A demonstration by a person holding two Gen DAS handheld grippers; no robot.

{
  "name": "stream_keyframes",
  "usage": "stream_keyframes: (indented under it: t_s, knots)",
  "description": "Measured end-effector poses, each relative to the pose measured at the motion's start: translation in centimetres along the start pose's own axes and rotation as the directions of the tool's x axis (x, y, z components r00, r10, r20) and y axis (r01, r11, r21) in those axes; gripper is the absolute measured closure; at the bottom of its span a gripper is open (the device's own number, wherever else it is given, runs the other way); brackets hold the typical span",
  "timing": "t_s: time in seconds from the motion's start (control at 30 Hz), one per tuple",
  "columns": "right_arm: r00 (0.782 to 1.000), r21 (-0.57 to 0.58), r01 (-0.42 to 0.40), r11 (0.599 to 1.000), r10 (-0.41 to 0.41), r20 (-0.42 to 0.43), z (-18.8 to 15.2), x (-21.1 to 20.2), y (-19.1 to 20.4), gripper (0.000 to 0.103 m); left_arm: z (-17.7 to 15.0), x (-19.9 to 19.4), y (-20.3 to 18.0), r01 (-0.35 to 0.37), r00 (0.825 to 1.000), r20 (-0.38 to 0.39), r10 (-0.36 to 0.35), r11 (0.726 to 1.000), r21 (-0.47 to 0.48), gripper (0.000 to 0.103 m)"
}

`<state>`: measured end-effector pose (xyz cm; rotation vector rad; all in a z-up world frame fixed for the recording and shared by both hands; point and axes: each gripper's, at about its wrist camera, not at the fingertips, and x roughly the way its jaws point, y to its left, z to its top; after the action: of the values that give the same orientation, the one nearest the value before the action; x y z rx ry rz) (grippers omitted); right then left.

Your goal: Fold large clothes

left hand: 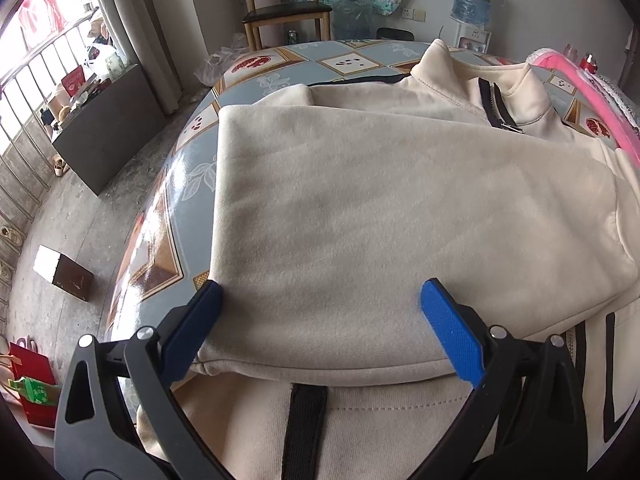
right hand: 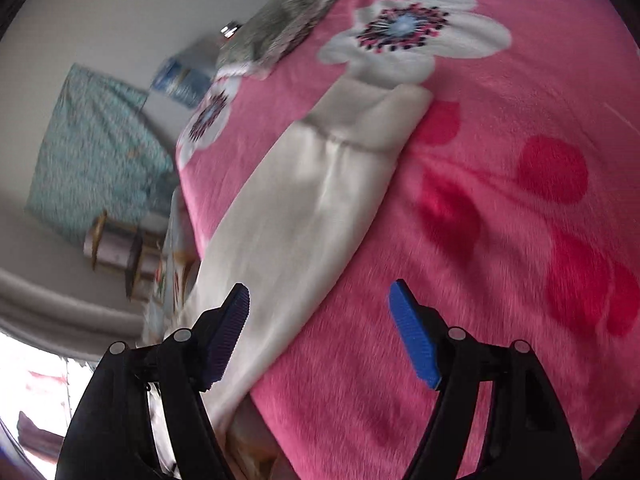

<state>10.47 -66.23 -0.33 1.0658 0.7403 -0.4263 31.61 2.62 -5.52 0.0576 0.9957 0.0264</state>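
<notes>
currently: cream jacket on desk, one side folded in. left tool wide, empty. right tool wide, empty; sleeve trails toward 1 o'clock over pink blanket. next: grasp sleeve, fold inward.

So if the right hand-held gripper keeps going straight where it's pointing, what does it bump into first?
Probably the cream sleeve lying on the pink flowered blanket. The right hand-held gripper is open, with the sleeve running ahead between its fingers. The picture is blurred, so depth is uncertain.
</notes>
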Motion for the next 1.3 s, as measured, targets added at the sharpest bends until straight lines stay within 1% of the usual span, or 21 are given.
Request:
stream_keyframes:
  t_s: [0.1, 0.17, 0.2, 0.23, 0.3, 0.4, 0.5, 0.6, 0.67, 0.73, 0.8, 0.87, 0.9, 0.93, 1.0, 1.03, 1.07, 1.13, 1.2, 1.23, 1.3]
  knots:
    - [1.0, 0.044, -0.012, 0.999, 0.011, 0.024, 1.3, 1.7, -0.6, 0.032, -0.2, -0.1, 0.0, -0.003, 1.0, 0.012, 0.003, 1.0, 0.005, 0.006]
    - [0.999, 0.066, -0.001, 0.998, -0.001, 0.033, 2.4, 3.2, -0.9, 0.032, -0.2, -0.1, 0.0, -0.001, 1.0, 0.011, 0.001, 1.0, 0.006, 0.006]
    - [0.999, 0.077, 0.01, 0.997, -0.014, 0.04, 2.6, 3.7, -0.9, 0.033, -0.2, -0.1, -0.1, -0.002, 1.0, 0.013, 0.002, 1.0, 0.009, 0.006]
    - [0.998, 0.089, 0.025, 0.996, -0.029, 0.052, 3.0, 4.2, -1.1, 0.038, -0.2, -0.1, -0.1, -0.003, 1.0, 0.018, 0.003, 1.0, 0.011, 0.006]
    - [0.995, 0.108, 0.061, 0.992, -0.069, 0.076, 3.4, 4.5, -1.4, 0.064, -0.3, -0.1, -0.1, -0.005, 1.0, 0.026, 0.004, 1.0, 0.012, 0.006]
    - [0.993, 0.086, 0.05, 0.995, -0.059, 0.104, 3.7, 3.6, -0.8, 0.095, -0.4, -0.2, -0.2, -0.009, 1.0, 0.029, 0.008, 1.0, 0.014, 0.006]
    - [0.986, -0.004, 0.027, 1.0, -0.026, 0.164, 3.4, 1.0, 1.5, 0.096, -0.4, -0.2, 0.0, -0.002, 1.0, 0.03, 0.002, 1.0, 0.013, 0.006]
    - [0.976, -0.142, -0.019, 0.99, 0.049, 0.212, 2.4, -2.7, 6.3, 0.096, -0.4, -0.2, 0.0, 0.0, 1.0, 0.025, -0.001, 1.0, 0.016, 0.006]
    - [0.967, -0.256, -0.055, 0.965, 0.116, 0.229, 1.0, -5.6, 10.9, 0.096, -0.4, -0.2, 0.1, 0.009, 1.0, 0.02, -0.01, 1.0, 0.018, 0.006]
    - [0.956, -0.369, -0.087, 0.925, 0.182, 0.231, -1.0, -8.4, 15.8, 0.096, -0.3, -0.6, 0.3, 0.028, 0.999, 0.017, -0.028, 0.999, 0.019, 0.006]
    - [0.943, -0.46, -0.127, 0.879, 0.25, 0.218, -3.4, -10.5, 19.8, 0.096, -0.3, -1.4, 0.7, 0.07, 0.997, 0.04, -0.07, 0.998, 0.006, 0.006]
    - [0.927, -0.577, -0.166, 0.799, 0.327, 0.186, -7.0, -12.3, 24.9, 0.096, -0.4, -2.1, 1.0, 0.084, 0.995, 0.057, -0.084, 0.996, 0.0, 0.006]
    - [0.915, -0.641, -0.201, 0.741, 0.376, 0.147, -9.4, -12.8, 27.8, 0.096, -0.4, -2.3, 1.1, 0.08, 0.995, 0.059, -0.08, 0.997, 0.002, 0.006]
    - [0.907, -0.675, -0.233, 0.7, 0.407, 0.109, -11.1, -12.9, 29.6, 0.096, -0.4, -2.4, 1.4, 0.065, 0.996, 0.054, -0.066, 0.998, 0.007, 0.006]
    - [0.888, -0.747, -0.309, 0.588, 0.46, -0.005, -16.3, -12.0, 34.1, 0.096, -0.7, -2.6, 2.0, 0.052, 0.998, 0.041, -0.052, 0.999, 0.005, 0.006]
    - [0.884, -0.769, -0.33, 0.548, 0.464, -0.049, -18.3, -11.3, 35.6, 0.096, -0.8, -2.7, 2.4, 0.055, 0.998, 0.038, -0.055, 0.998, -0.002, 0.006]
    - [0.881, -0.793, -0.356, 0.495, 0.46, -0.108, -21.3, -10.0, 37.5, 0.096, -0.9, -2.8, 2.9, 0.059, 0.998, 0.037, -0.059, 0.998, -0.013, 0.006]
    - [0.88, -0.824, -0.395, 0.407, 0.423, -0.213, -27.3, -6.7, 40.4, 0.096, -1.3, -3.3, 4.0, 0.068, 0.997, 0.041, -0.067, 0.997, -0.033, 0.006]
    - [0.877, -0.822, -0.442, 0.359, 0.365, -0.312, -32.2, -3.2, 41.9, 0.096, -1.7, -4.0, 5.2, 0.081, 0.995, 0.059, -0.078, 0.996, -0.048, 0.006]
    - [0.871, -0.813, -0.476, 0.336, 0.307, -0.383, -35.7, -0.4, 42.5, 0.096, -1.8, -4.4, 5.7, 0.085, 0.994, 0.069, -0.081, 0.995, -0.052, 0.006]
    - [0.856, -0.794, -0.517, 0.32, 0.208, -0.474, -40.9, 3.8, 42.4, 0.094, -2.3, -5.4, 6.7, 0.098, 0.991, 0.095, -0.092, 0.994, -0.055, 0.006]
